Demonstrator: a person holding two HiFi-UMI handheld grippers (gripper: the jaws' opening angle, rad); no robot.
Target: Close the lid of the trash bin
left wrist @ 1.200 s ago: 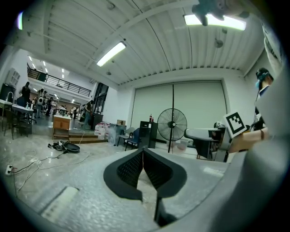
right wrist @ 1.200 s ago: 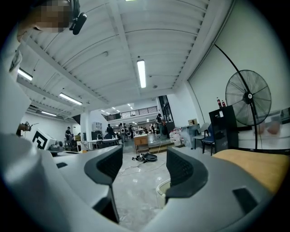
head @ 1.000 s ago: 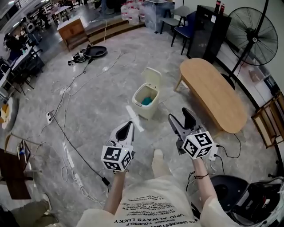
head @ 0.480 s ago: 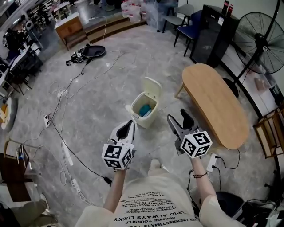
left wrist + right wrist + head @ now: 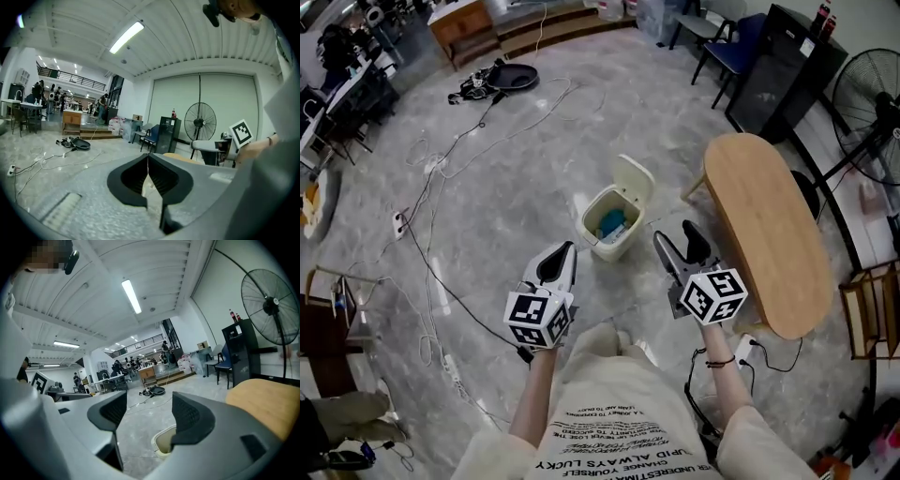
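The trash bin (image 5: 612,225) is found on the floor (image 5: 502,211) just ahead, its lid (image 5: 635,178) stood open. The left tongs (image 5: 564,253) are pressed together, empty; the right tongs (image 5: 678,242) are spread. The lid should be reached from behind and tipped forward gently.

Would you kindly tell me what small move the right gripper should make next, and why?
Probably reach the right gripper forward toward the lid: it stands upright at the back of the open trash bin, and the gripper, jaws apart, hangs short of it.
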